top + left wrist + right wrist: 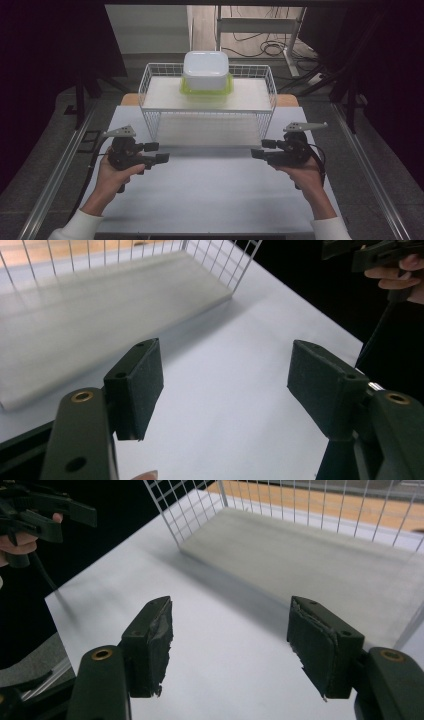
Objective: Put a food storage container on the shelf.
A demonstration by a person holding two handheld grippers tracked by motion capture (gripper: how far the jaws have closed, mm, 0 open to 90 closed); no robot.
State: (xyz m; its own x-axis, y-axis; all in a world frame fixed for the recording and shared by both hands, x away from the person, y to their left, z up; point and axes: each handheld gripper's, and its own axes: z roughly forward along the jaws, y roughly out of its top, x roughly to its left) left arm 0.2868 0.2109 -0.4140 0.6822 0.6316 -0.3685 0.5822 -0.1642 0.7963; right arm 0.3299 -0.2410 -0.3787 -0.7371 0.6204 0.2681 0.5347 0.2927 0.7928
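Hand-held gripper (159, 152) (unlabelled) near rack (207, 95)

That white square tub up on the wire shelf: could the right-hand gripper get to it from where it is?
Probably yes. The white square tub sits uncovered on the white wire shelf's top, and the right gripper is open and empty.

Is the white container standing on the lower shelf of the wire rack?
No, the white container stands on the top shelf of the wire rack, on a green lid or tray; the lower shelf is bare.

One rack (207, 95), perhaps two containers (206, 70)
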